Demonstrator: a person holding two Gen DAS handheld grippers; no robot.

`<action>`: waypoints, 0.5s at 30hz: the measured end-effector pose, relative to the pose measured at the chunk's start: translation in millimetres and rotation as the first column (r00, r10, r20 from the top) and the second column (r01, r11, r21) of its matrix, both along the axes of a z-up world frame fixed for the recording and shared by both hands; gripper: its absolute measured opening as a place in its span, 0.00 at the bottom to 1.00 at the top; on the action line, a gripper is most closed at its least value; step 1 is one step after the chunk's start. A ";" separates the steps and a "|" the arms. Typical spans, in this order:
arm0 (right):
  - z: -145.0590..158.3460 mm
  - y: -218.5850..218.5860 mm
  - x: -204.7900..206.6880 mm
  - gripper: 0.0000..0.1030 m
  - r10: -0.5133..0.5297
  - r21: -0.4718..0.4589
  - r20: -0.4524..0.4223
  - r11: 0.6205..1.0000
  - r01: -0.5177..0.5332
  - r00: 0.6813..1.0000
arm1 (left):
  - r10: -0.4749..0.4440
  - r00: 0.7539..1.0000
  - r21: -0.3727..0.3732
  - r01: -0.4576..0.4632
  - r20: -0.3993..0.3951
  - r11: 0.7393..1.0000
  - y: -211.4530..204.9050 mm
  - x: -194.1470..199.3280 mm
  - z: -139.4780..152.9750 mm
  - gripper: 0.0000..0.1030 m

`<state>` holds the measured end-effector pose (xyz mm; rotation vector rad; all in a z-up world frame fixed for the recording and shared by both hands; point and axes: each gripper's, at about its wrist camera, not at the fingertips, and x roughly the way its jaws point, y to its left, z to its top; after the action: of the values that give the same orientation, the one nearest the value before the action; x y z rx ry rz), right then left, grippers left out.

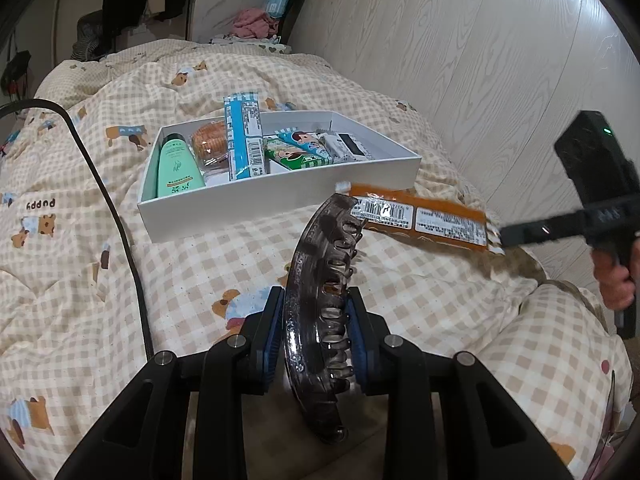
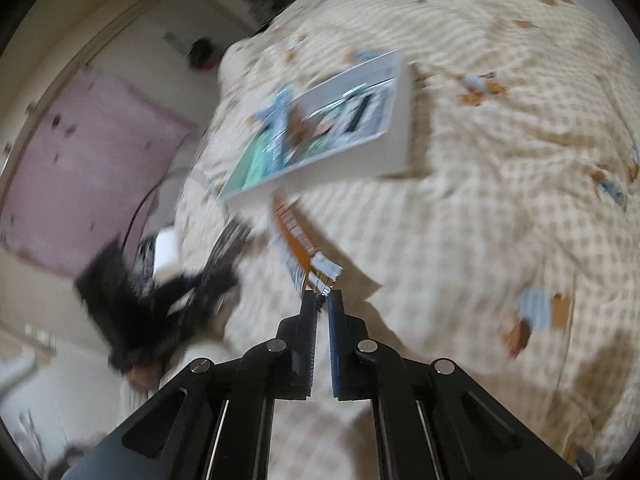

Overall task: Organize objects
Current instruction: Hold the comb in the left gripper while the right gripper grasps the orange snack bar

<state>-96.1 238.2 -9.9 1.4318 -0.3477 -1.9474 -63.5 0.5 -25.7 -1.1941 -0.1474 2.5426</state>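
Bed w/ 1 box [image 1: 280, 196]: L claw [image 1: 316, 332] grips 1 hair clip [image 1: 320, 280], R claw [image 2: 322, 296] pinches 1 orange packet [image 2: 296, 236].

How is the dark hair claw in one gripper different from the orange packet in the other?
The dark translucent plastic hair claw is curved, rigid and toothed; the orange snack packet is flat, thin and printed with barcode labels. The claw is gripped mid-body, upright; the packet is pinched by its end. Both are held above the checked quilt.

The checked quilt [image 1: 80, 208] carries the one readable word — "puppy", printed upside down in this view. Barcodes and fine print sit on the orange packet [image 1: 424, 218] and the tall blue box [image 1: 244, 140] — too small to read.
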 end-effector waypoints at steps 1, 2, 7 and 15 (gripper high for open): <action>2.9 3.8 5.1 0.08 0.006 0.016 -0.032 1.000 -0.005 0.999 | 0.000 1.000 0.000 0.000 0.001 1.000 0.0 -0.2 -0.1 0.32; 5.7 4.6 6.0 0.08 0.002 0.037 -0.061 0.999 0.001 0.998 | 0.000 1.000 0.000 0.000 0.002 1.000 -0.1 0.7 -0.1 0.32; 16.0 -2.2 -2.0 0.46 0.015 0.142 -0.208 0.990 0.015 0.978 | 0.000 1.000 0.000 0.000 0.003 1.000 0.0 0.8 -0.2 0.32; 0.8 -56.3 -29.5 0.46 0.128 0.152 -0.225 0.984 -0.095 0.966 | 0.000 1.000 -0.001 0.000 0.003 1.000 0.0 1.1 -0.6 0.32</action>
<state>-125.6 181.9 -9.1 1.2597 -0.0219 -2.0531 -62.3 0.5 -26.3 -1.1983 -0.1460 2.5413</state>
